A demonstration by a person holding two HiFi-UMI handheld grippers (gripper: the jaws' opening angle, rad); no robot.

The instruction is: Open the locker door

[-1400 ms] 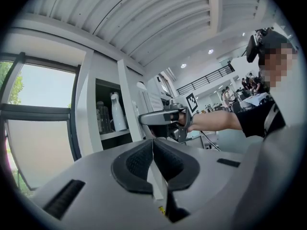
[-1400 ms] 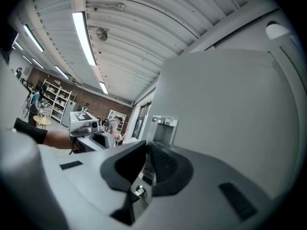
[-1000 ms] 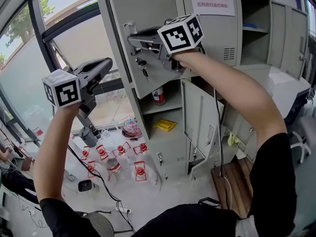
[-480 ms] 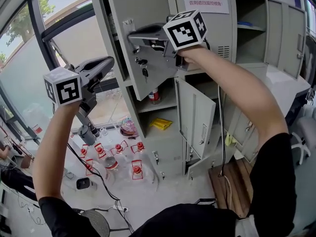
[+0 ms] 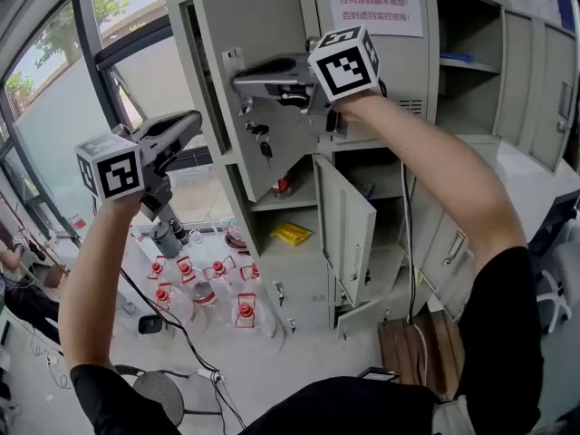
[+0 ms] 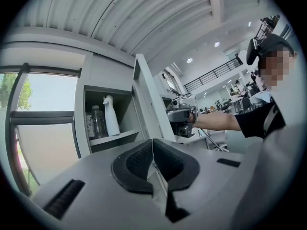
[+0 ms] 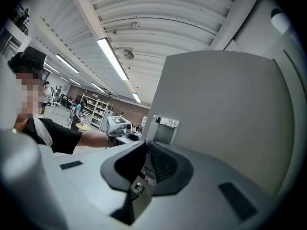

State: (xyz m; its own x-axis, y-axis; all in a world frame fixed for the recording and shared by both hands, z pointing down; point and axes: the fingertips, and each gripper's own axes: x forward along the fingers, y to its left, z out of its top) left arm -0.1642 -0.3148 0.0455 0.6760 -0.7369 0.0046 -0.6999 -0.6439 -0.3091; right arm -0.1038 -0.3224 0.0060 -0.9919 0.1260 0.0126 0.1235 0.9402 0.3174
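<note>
The grey locker door (image 5: pixel 263 25) stands swung out from the top of the locker bank, its inner face (image 7: pixel 225 119) towards my right gripper. That right gripper (image 5: pixel 243 81) is shut on the door's metal latch plate (image 7: pixel 144 178) at the free edge; keys (image 5: pixel 263 143) hang from the lock just below. The left gripper (image 5: pixel 192 121) hovers to the left of the lockers, shut and empty, pads (image 6: pixel 139 159) together. Past it the left gripper view shows the open compartment with a spray bottle (image 6: pixel 111 116), the door's edge (image 6: pixel 146 99) and the right gripper (image 6: pixel 180 121).
A lower locker door (image 5: pixel 349 229) also hangs open below my right arm. Shelves hold a red can (image 5: pixel 281 186) and a yellow packet (image 5: pixel 292 234). Red-capped bottles (image 5: pixel 204 284) and a cable lie on the floor at left, by the window (image 5: pixel 63 107).
The door has swung further out with the right gripper on it, showing more of the compartment behind. The left gripper has stayed shut in about the same spot.
</note>
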